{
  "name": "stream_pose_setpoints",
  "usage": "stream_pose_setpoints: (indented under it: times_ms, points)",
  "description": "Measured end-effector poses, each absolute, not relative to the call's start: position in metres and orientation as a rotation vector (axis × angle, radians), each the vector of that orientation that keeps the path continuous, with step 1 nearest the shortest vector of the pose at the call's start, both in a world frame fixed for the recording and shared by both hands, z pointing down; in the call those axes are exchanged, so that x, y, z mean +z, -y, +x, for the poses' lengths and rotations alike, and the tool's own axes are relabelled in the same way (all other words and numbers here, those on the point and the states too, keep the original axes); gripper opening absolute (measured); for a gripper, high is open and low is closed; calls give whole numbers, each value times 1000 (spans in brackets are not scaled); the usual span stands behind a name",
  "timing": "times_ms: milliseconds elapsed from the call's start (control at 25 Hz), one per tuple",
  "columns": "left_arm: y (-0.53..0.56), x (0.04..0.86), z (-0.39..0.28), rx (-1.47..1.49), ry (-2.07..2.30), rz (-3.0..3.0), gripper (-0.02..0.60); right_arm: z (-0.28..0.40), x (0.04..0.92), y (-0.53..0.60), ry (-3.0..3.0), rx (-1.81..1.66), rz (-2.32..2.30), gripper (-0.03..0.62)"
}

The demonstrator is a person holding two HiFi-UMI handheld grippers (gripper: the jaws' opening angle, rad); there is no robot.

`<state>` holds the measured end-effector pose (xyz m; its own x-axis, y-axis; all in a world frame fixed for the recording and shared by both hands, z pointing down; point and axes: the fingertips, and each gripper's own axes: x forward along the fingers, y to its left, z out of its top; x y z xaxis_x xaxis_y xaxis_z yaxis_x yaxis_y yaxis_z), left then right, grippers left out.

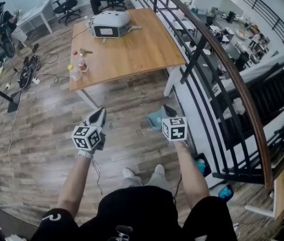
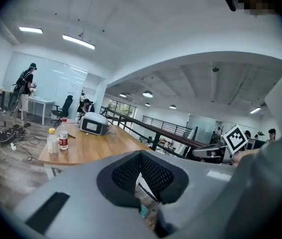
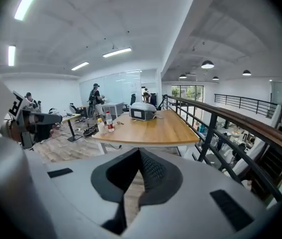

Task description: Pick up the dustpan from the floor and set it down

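Your right gripper (image 3: 139, 151): jaws closed tip to tip, nothing between them. Left gripper (image 2: 141, 154): same, pads together, empty. Teal dustpan (image 1: 156, 119) lies on the floor (image 1: 41, 134) below, just left of your right gripper's tip, between both tools. Table (image 1: 132, 49) ahead of both, white device (image 1: 111, 24) at its far end.

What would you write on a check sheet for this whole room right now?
Surface: brown wood-plank floor.
Job's things: pale teal plastic dustpan on the floor beside the right gripper's tip, not gripped.
Clutter: light wooden table carrying a white-grey boxy machine and two bottles.
Grippers: left gripper shut, empty; right gripper shut, empty.
Cables: black cables on the floor left of the table.
Surroundings: black metal railing with brown handrail; people at far desks.
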<state>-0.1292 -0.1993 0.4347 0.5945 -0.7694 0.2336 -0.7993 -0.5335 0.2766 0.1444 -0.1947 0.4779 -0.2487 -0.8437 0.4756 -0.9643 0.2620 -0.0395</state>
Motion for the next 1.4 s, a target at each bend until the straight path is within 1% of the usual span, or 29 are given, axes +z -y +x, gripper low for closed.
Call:
stream_pose_setpoints:
  times_ms: [160, 360, 560, 880, 1400]
  points:
    - [182, 414, -130, 60, 1325, 2464, -2, 135, 454, 191, 2272, 421, 1556, -5]
    - [161, 397, -112, 24, 1411, 2433, -2, 138, 428, 186, 2368, 371, 1447, -5]
    - [145, 399, -92, 34, 1503, 2403, -2, 153, 430, 179, 2416, 348, 1370, -5]
    - [128, 395, -77, 25, 1599, 2345, -2, 170, 429, 173, 2459, 340, 1280, -5]
    - [96, 394, -50, 11, 1643, 2316, -2, 188, 421, 158, 2495, 306, 1220, -5]
